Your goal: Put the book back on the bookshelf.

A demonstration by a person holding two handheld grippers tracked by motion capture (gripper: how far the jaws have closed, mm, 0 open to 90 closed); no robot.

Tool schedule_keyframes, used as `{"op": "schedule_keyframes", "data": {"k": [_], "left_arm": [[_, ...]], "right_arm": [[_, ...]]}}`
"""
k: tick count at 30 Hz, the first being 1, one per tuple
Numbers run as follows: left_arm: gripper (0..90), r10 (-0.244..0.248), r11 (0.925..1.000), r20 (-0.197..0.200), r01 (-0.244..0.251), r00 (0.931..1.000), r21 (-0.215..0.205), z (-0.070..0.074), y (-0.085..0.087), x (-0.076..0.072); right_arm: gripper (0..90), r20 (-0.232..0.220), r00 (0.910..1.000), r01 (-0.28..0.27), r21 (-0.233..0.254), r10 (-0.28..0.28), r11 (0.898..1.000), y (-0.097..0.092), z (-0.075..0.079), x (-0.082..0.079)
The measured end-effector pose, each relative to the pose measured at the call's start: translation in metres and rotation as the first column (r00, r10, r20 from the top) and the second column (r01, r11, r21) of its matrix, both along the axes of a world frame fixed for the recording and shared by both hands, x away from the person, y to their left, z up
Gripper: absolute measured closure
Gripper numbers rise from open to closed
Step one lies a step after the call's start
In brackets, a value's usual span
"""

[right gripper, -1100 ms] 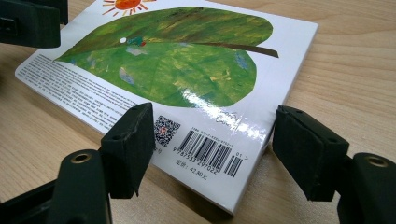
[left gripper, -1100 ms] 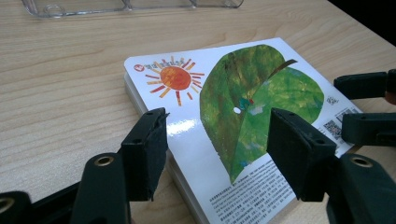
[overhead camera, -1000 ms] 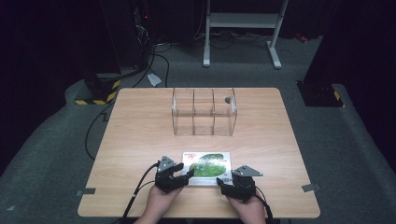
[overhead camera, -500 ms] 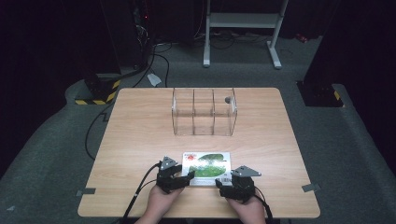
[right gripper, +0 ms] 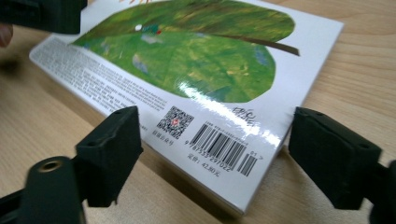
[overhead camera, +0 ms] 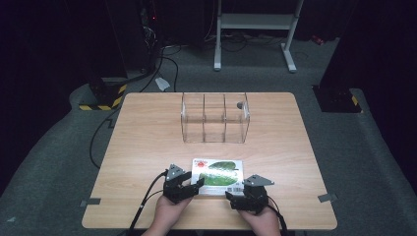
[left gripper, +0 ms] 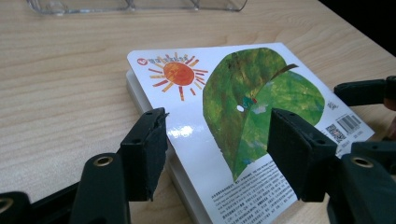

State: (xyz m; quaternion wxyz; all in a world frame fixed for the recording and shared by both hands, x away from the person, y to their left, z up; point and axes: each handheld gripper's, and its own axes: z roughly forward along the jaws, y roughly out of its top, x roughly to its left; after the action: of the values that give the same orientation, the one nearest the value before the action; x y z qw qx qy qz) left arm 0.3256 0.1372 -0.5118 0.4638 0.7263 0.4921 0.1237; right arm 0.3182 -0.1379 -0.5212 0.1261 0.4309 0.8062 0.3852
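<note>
Our left tongs (overhead camera: pixel 191 186) and right tongs (overhead camera: pixel 240 195) are both released, jaws spread. The book (overhead camera: pixel 219 172) lies flat on the counter (overhead camera: pixel 147 142), between them. We judge the next move needs gripping its edges.

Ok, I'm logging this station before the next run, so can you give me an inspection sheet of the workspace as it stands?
Surface: wooden table, bare grain, no spills seen.
Job's things: board book lying flat, back cover up, at the near edge; clear three-compartment organizer standing at mid-table, a small dark knob on its right end.
Clutter: nothing seen on the table.
Grippers: left tool open over the book's left corner; right tool open at the barcode corner.
Cables: one trails from each tool off the near edge; more lie on the floor behind.
Surroundings: grey carpet, white stand legs, yellow-black striped block.
</note>
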Motion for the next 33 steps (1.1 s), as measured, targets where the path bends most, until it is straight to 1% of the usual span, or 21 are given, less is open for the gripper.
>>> {"op": "schedule_keyframes", "data": {"k": [1, 2, 3, 4, 5, 10, 11, 12, 14, 15, 17, 18, 20, 21, 22, 23, 24, 25, 31, 33], "left_arm": [[38.1, -0.001, 1.0, 0.019, 0.001, 0.9998, -0.009, 0.003, 0.0, -0.002], [38.1, -0.001, 1.0, 0.019, 0.001, 0.9998, -0.009, 0.003, 0.0, -0.002], [38.3, -0.007, 0.9999, 0.04, 0.008, 0.9992, -0.012, 0.006, 0.001, -0.003], [38.4, -0.007, 0.9999, 0.04, 0.008, 0.9992, -0.012, 0.006, 0.001, -0.003], [38.4, -0.007, 0.9999, 0.05, 0.008, 0.9987, -0.011, 0.008, 0.001, -0.004], [38.4, -0.009, 0.9998, 0.067, 0.01, 0.9977, -0.017, 0.011, 0.0, -0.004], [38.4, -0.009, 0.9998, 0.081, 0.011, 0.9967, -0.016, 0.013, 0.0, -0.004], [38.4, -0.009, 0.9998, 0.081, 0.011, 0.9967, -0.016, 0.013, 0.0, -0.004], [38.4, -0.015, 0.9998, 0.094, 0.016, 0.9955, -0.01, 0.016, -0.001, -0.004], [38.7, -0.01, 0.9997, 0.096, 0.012, 0.9954, -0.019, 0.017, -0.001, -0.004], [38.8, -0.012, 0.9994, 0.109, 0.016, 0.9939, -0.03, 0.02, -0.001, -0.004], [39.1, -0.012, 0.9994, 0.109, 0.016, 0.9939, -0.03, 0.02, -0.001, -0.004], [39.3, -0.015, 0.9992, 0.115, 0.019, 0.9932, -0.036, 0.022, -0.001, -0.005], [39.6, -0.018, 0.9989, 0.121, 0.023, 0.9924, -0.04, 0.023, -0.001, -0.006], [39.7, -0.018, 0.9989, 0.121, 0.023, 0.9924, -0.04, 0.023, -0.001, -0.006], [39.8, -0.023, 0.9991, 0.128, 0.027, 0.9915, -0.033, 0.024, -0.002, -0.008], [39.8, -0.023, 0.9991, 0.128, 0.027, 0.9915, -0.033, 0.024, -0.002, -0.008], [39.8, -0.026, 0.9991, 0.135, 0.03, 0.9905, -0.028, 0.024, -0.002, -0.008], [39.8, -0.029, 0.999, 0.118, 0.032, 0.9926, -0.03, 0.021, 0.0, -0.006], [39.5, -0.025, 0.9992, 0.107, 0.028, 0.994, -0.027, 0.019, 0.003, -0.005]], "right_arm": [[13.5, 0.005, 1.0, -0.001, -0.01, 0.001, 1.0, 0.001, 0.0, 0.0], [13.5, 0.005, 1.0, -0.001, -0.01, 0.001, 1.0, 0.001, 0.0, 0.0], [11.6, 0.01, 0.9999, -0.007, -0.026, 0.007, 1.0, 0.003, 0.0, 0.0], [11.2, 0.01, 0.9999, -0.008, -0.032, 0.008, 0.999, 0.003, 0.0, -0.001], [11.0, 0.009, 0.9999, -0.009, -0.035, 0.009, 0.999, 0.004, 0.0, -0.001], [10.7, 0.009, 0.9999, -0.012, -0.035, 0.012, 0.999, 0.004, 0.0, -0.001], [9.9, 0.009, 0.9999, -0.015, -0.034, 0.015, 0.999, 0.004, 0.0, -0.002], [9.9, 0.009, 0.9999, -0.015, -0.034, 0.015, 0.999, 0.004, 0.0, -0.002], [9.8, 0.021, 0.9995, -0.025, -0.038, 0.026, 0.999, 0.004, -0.001, -0.001], [9.8, 0.018, 0.9996, -0.022, -0.031, 0.023, 0.999, 0.004, 0.0, -0.002], [9.9, 0.025, 0.9993, -0.026, -0.037, 0.027, 0.999, 0.004, 0.0, -0.003], [9.9, 0.025, 0.9993, -0.026, -0.037, 0.027, 0.999, 0.004, 0.0, -0.003], [9.9, 0.039, 0.9989, -0.026, -0.054, 0.028, 0.998, 0.005, -0.001, -0.004], [10.2, 0.057, 0.9979, -0.028, -0.066, 0.032, 0.997, 0.006, -0.001, -0.005], [10.2, 0.057, 0.9979, -0.028, -0.066, 0.032, 0.997, 0.006, -0.001, -0.005], [11.8, 0.077, 0.9969, -0.013, -0.068, 0.019, 0.998, 0.006, 0.0, -0.007], [11.8, 0.077, 0.9969, -0.013, -0.068, 0.019, 0.998, 0.006, 0.0, -0.007], [11.9, 0.089, 0.996, 0.0, -0.065, 0.006, 0.998, 0.006, 0.0, -0.007], [14.1, 0.089, 0.996, 0.005, -0.062, 0.0, 0.998, 0.006, 0.0, -0.008], [15.6, 0.088, 0.9961, 0.009, -0.057, -0.004, 0.998, 0.005, 0.0, -0.008]]}}
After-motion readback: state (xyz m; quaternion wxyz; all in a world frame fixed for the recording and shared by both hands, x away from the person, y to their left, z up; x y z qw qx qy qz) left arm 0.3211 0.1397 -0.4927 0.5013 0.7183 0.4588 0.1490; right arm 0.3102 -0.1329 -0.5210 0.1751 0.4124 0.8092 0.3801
